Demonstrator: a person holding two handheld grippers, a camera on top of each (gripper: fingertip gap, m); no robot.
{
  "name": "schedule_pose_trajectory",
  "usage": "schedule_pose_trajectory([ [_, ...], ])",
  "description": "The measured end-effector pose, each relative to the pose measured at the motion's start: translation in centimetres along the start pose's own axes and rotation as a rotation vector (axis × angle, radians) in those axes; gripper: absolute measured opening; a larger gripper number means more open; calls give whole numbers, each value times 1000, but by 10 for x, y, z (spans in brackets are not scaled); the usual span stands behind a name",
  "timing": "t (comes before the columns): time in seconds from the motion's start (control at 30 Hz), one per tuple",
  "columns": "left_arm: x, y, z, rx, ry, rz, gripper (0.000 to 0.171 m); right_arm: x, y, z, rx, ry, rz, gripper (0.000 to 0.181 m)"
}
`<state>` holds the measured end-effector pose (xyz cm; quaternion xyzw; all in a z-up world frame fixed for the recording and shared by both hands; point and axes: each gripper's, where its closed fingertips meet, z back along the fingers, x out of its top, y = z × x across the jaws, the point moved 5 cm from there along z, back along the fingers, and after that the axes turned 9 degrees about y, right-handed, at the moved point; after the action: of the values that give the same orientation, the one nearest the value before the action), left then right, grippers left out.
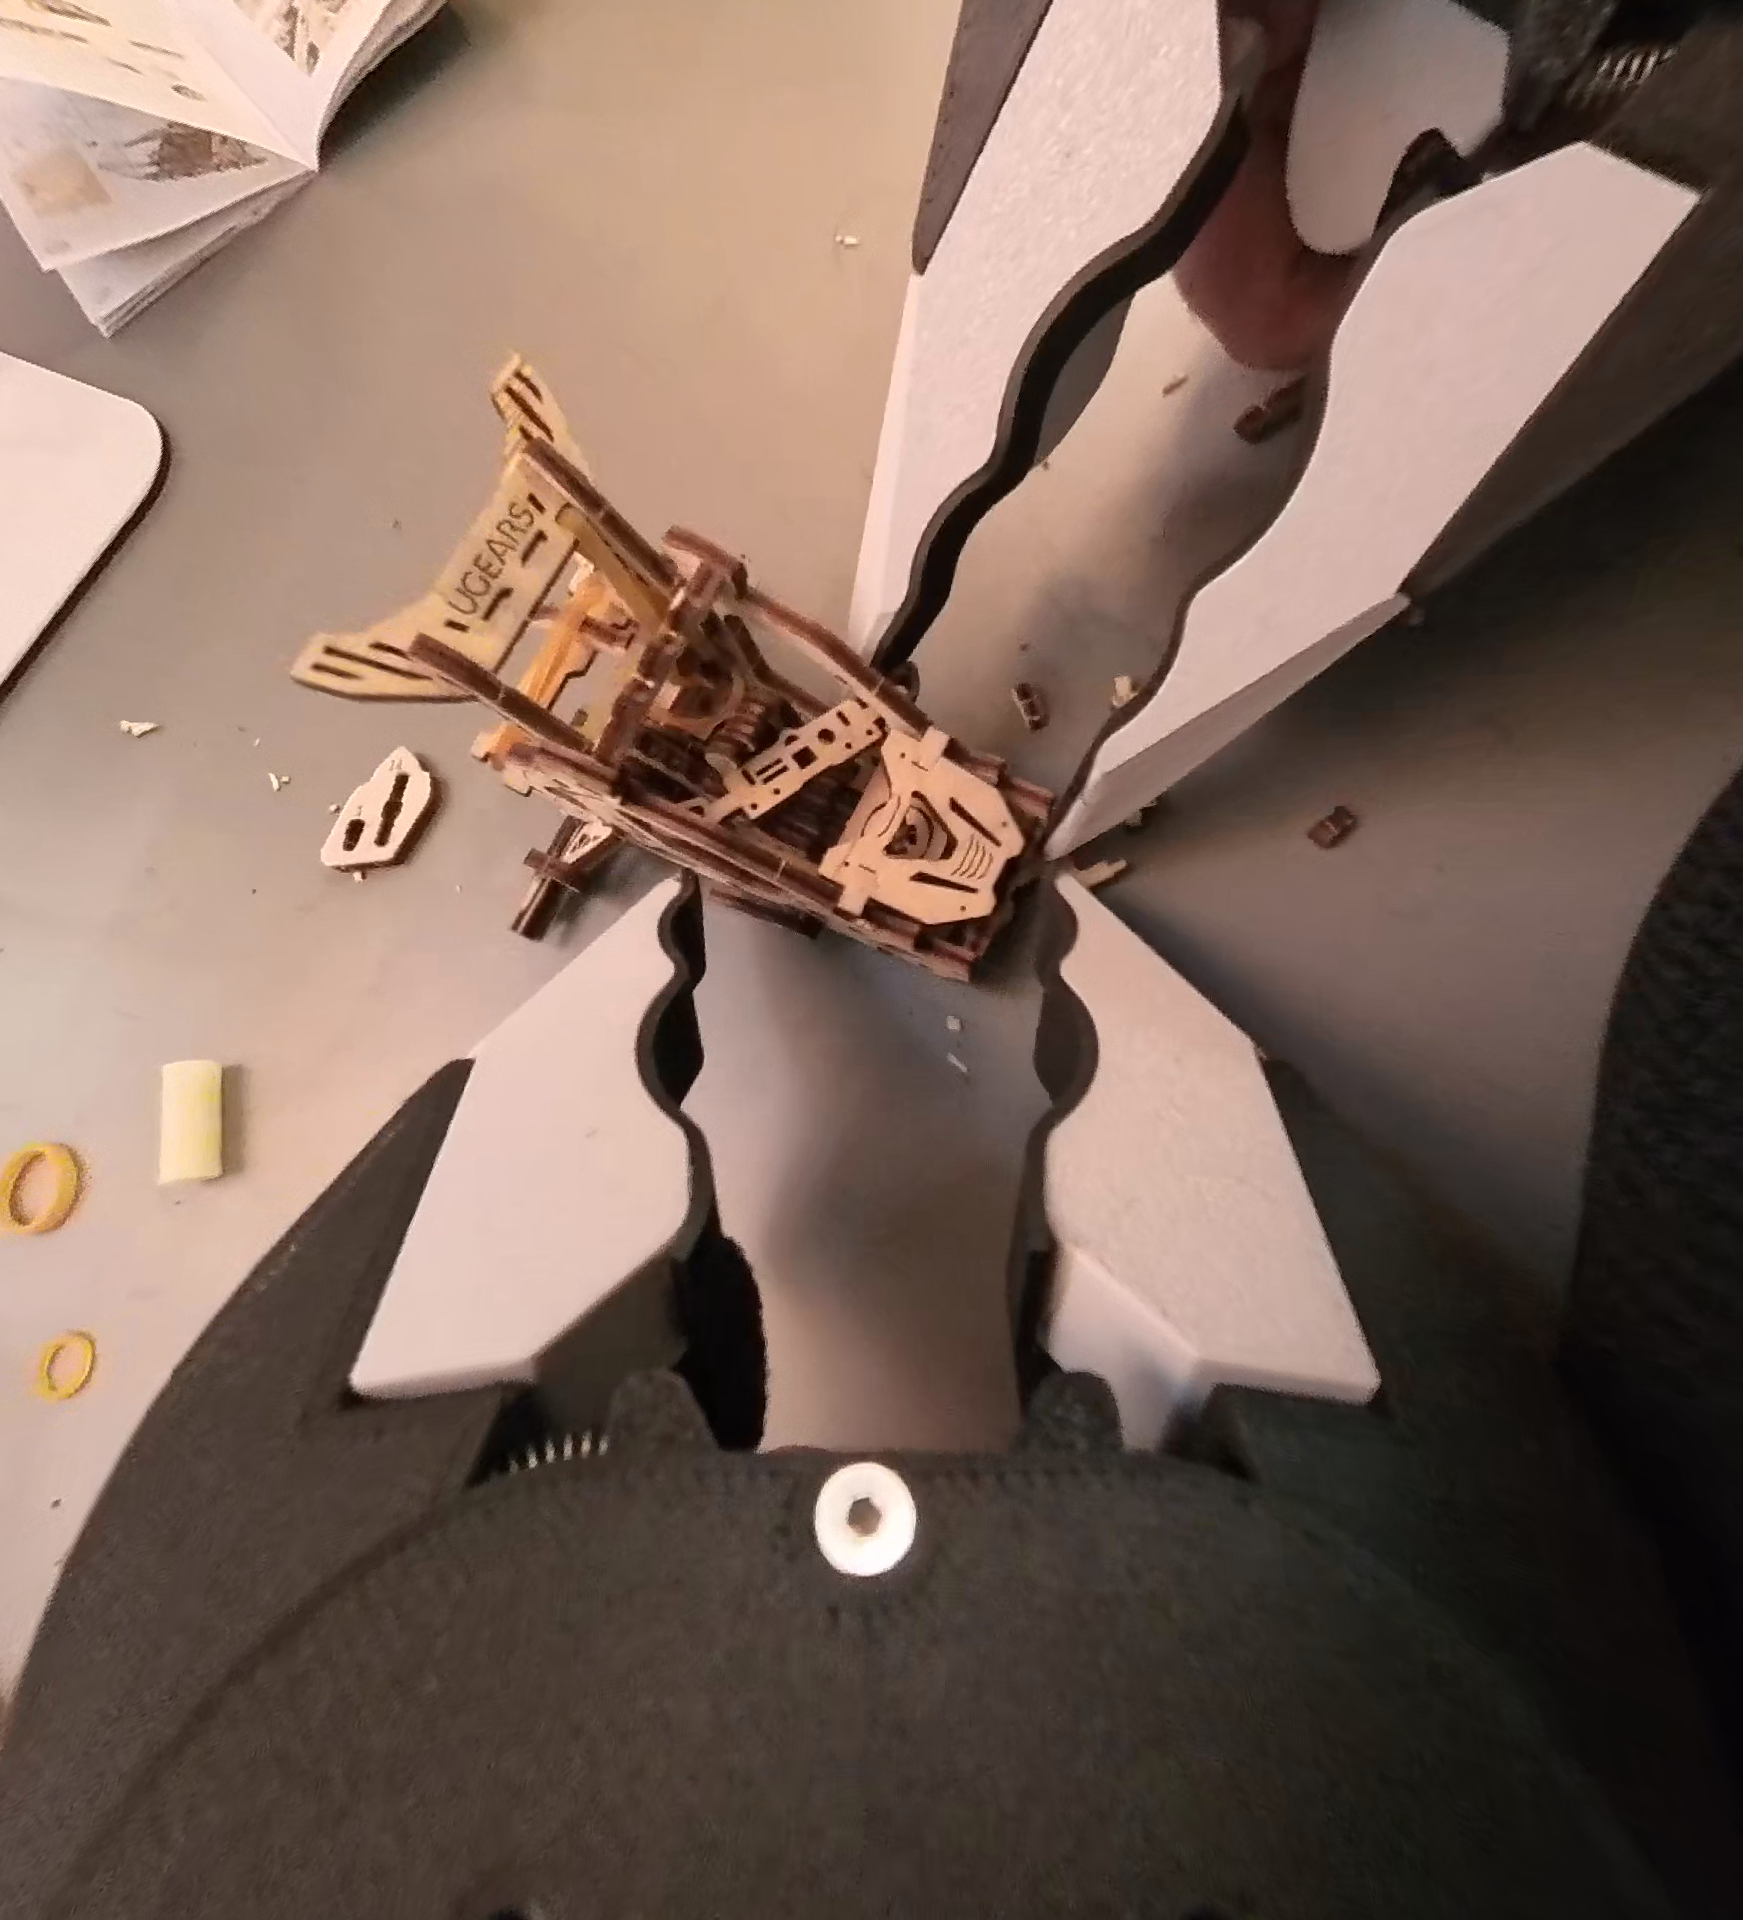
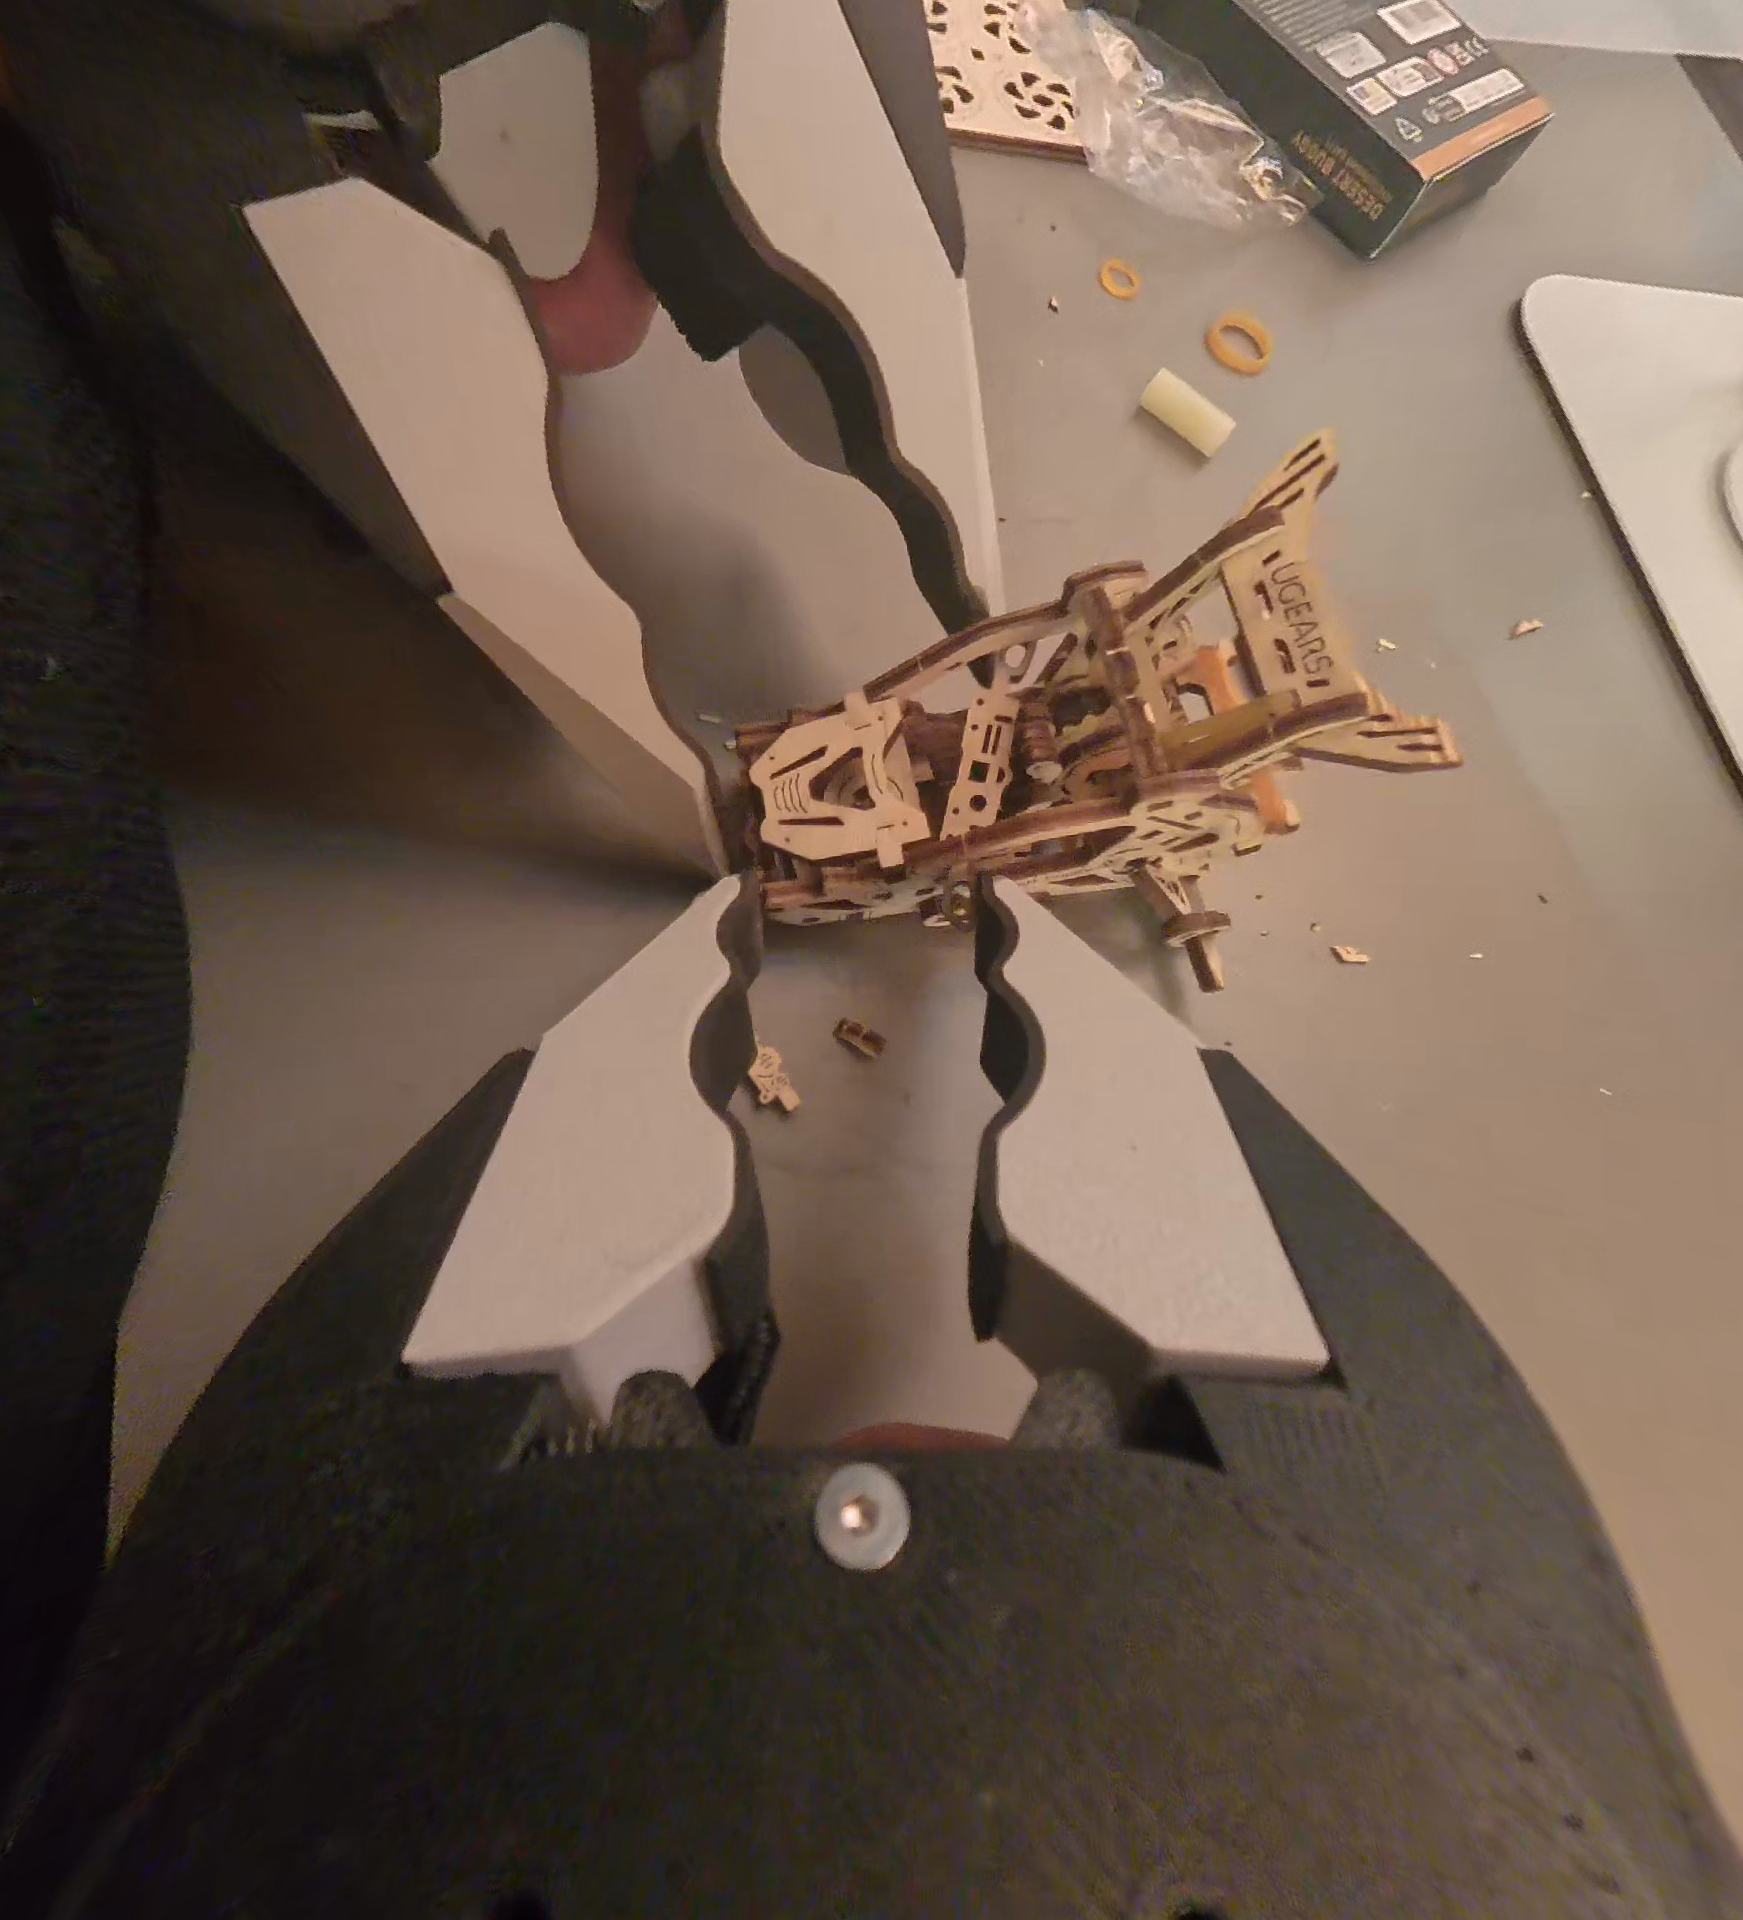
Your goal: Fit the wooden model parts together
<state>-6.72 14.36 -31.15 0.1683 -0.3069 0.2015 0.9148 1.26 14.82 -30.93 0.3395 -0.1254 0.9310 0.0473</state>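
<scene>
A partly built wooden model car (image 1: 908, 831) lies tilted over the grey table (image 1: 638, 260). My left gripper (image 1: 867, 888) comes from below in its own view, and its fingers stand on both sides of the car's front end, shut on it. My right gripper (image 1: 971, 748) comes from the top and closes on the same front end. In the right wrist view the car (image 2: 825, 800) sits between the right gripper (image 2: 865, 899) and the left gripper (image 2: 846, 727). The rear wing (image 2: 1293, 623) points away to the right.
A loose flat wooden part (image 1: 381, 810) and small wooden bits (image 2: 859, 1036) lie near the car. Two yellow rubber bands (image 1: 38, 1188) and a cream cylinder (image 1: 192, 1120) lie left. A booklet (image 1: 119, 125), a white mat (image 2: 1677, 499), a box (image 2: 1386, 104) and a plastic bag (image 2: 1179, 135) ring the table. Both grippers' tips are close together, under 4 cm apart. The cream cylinder (image 1: 192, 1120) lies around 12 cm away from my left fingertips. Seen from the right wrist view (image 2: 1188, 412) as well.
</scene>
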Motion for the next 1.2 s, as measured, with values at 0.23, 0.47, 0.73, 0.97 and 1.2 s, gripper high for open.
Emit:
schedule_pose_trajectory([
  [0.23, 2, 7, 8, 26, -25, 16, 67, 1, -1, 0, 8, -17, -8, 39],
  [0.47, 2, 0, 7, -9, -68, -24, 66, 3, -1, -1, 17, -19, -8, 39],
  [0.73, 7, 1, 14, 18, -147, -49, 67, 2, -1, -1, 31, -10, -7, 39],
  [0.97, 2, 1, 8, -26, -86, -30, 59, 2, -3, -1, 42, -11, -20, 40],
  [1.2, 0, 2, 7, -36, -72, -27, 56, 2, -3, -1, 51, -16, -21, 40],
])
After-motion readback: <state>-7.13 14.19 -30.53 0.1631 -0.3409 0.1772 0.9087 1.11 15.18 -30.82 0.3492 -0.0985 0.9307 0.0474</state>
